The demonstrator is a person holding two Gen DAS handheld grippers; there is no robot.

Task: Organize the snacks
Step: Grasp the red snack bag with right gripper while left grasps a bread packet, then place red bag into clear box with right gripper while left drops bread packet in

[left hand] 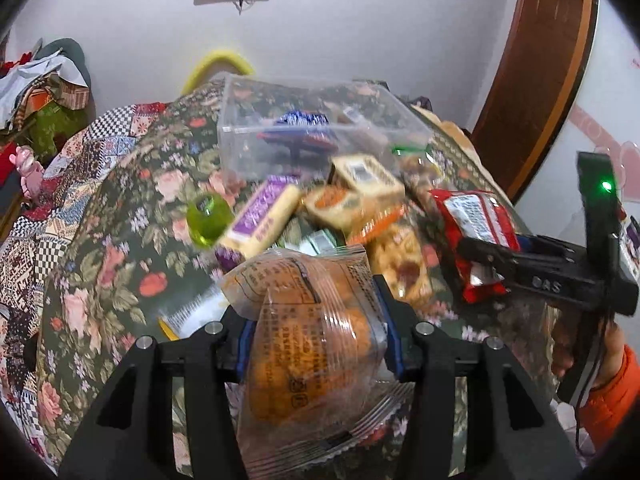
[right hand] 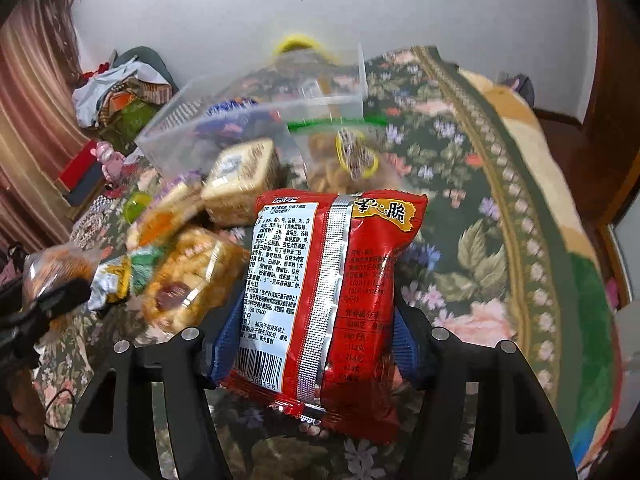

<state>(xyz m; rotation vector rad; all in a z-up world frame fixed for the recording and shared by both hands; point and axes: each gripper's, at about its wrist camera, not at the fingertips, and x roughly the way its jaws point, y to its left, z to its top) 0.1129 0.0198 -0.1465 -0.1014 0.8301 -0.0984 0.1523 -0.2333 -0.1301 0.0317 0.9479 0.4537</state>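
left gripper (left hand: 316,344) clamped on a clear packet of orange-brown cake (left hand: 312,340), blue pads (left hand: 394,344) pressing both sides; packet upright between the fingers, its crimped lower edge hanging toward the camera, its top reaching up over the pile. seen from the right wrist view as a blurred packet at the far left edge (right hand: 56,272).

right gripper (right hand: 316,344) closed on a red noodle-snack bag (right hand: 328,304), back side with white label and silver seam facing the camera; blue pads (right hand: 224,344) against both edges of the bag, bottom crimp hanging below the fingers. in the left wrist view, same bag (left hand: 476,232) at the tip of that gripper (left hand: 484,258), a hand (left hand: 600,356) with an orange sleeve behind it.

beyond both grippers, a loose pile on a floral quilt (left hand: 120,240): purple-and-cream bar (left hand: 260,216), beige boxed cakes (left hand: 360,180), a clear packet of puffed-rice squares (right hand: 196,276), a green jelly cup (left hand: 208,220), a small green-and-silver sachet (right hand: 116,276). further back, a clear plastic box (left hand: 312,136) with a blue packet (left hand: 300,124) inside, well apart from both held snacks. just right of the box, a zip bag of brown snacks (right hand: 340,152) with a green strip. whether the quilt covers a bed or a bench, cannot tell.
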